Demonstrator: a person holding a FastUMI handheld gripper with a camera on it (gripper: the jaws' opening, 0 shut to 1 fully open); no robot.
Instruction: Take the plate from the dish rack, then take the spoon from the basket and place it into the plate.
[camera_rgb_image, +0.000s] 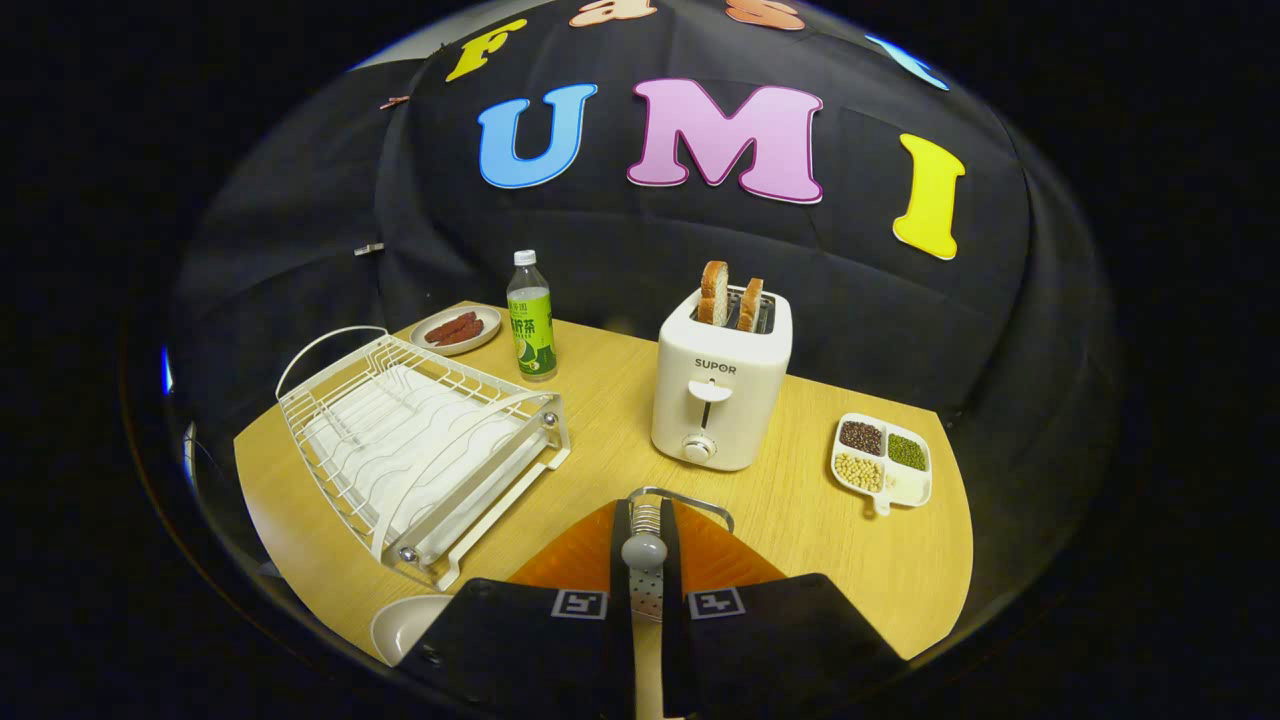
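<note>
Gripper view: the claw (646, 590) is clamped on the spoon (645, 552), held upright between its fingers over the orange basket (730, 560). The plate (405, 625) lies at the bench's (860, 560) near edge — beside the empty dish rack (420, 450). Black cloth backs the bench.

A light wood-grain counter (860, 560) stands in a booth walled with black cloth (620, 240), which hangs in soft folds and creases behind and around it. The light falls evenly on the counter top, while the cloth stays dark and dull.
</note>
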